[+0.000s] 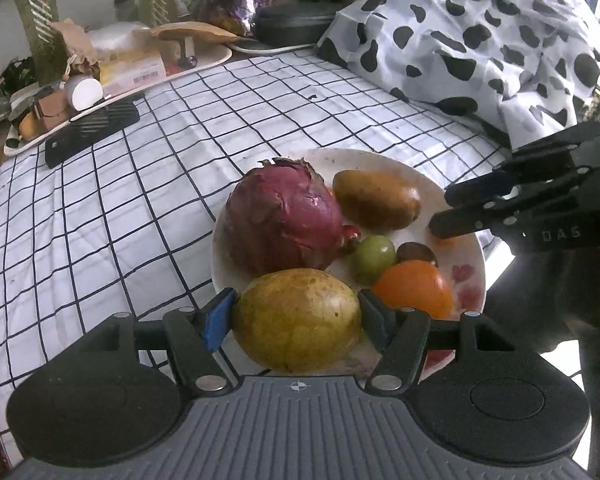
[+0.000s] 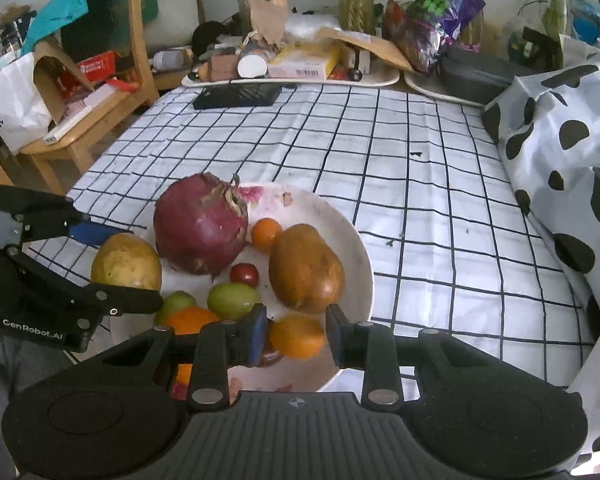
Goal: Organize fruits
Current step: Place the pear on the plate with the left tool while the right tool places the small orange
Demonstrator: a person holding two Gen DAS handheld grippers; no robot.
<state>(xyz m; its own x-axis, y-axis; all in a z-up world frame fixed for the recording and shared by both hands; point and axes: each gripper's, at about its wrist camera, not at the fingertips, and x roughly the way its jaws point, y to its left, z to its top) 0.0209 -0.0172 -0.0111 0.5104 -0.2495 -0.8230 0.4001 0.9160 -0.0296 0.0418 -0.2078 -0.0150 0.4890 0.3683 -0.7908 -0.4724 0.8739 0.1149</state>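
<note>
**Fruit plate, a claw on either side**

While the white plate (image 2: 360,256) sits near the front edge of the checked tabletop (image 2: 400,152), both claws are at its rim. At the plate's near-left side, the left claw (image 1: 297,318) is clamped on a yellow-green mango (image 1: 296,320), its blue pads pressed against the fruit's two ends. Whether the mango rests on the rim or hangs just above it, I cannot tell.

At the near edge, the right claw (image 2: 296,336) stands parted around a small orange fruit (image 2: 298,336); the left pad looks to be just touching it, while a gap shows on the right, so this is no firm grip.

On the plate, a big red dragon fruit (image 2: 200,224) fills the far-left part. To its right lies a brown mango (image 2: 306,266), with a tiny orange (image 2: 266,234) between the two and touching both. Nearer, in the middle, sit a dark red cherry tomato (image 2: 245,274) and a green fruit (image 2: 232,300), with another orange (image 2: 190,318) and a second green fruit (image 2: 176,304) to the left, partly hidden behind the left claw.

Far across the cloth lies a black flat object (image 2: 238,95), with cluttered trays (image 2: 292,76) behind it. A cow-print cloth (image 2: 560,128) is heaped at the right.
</note>
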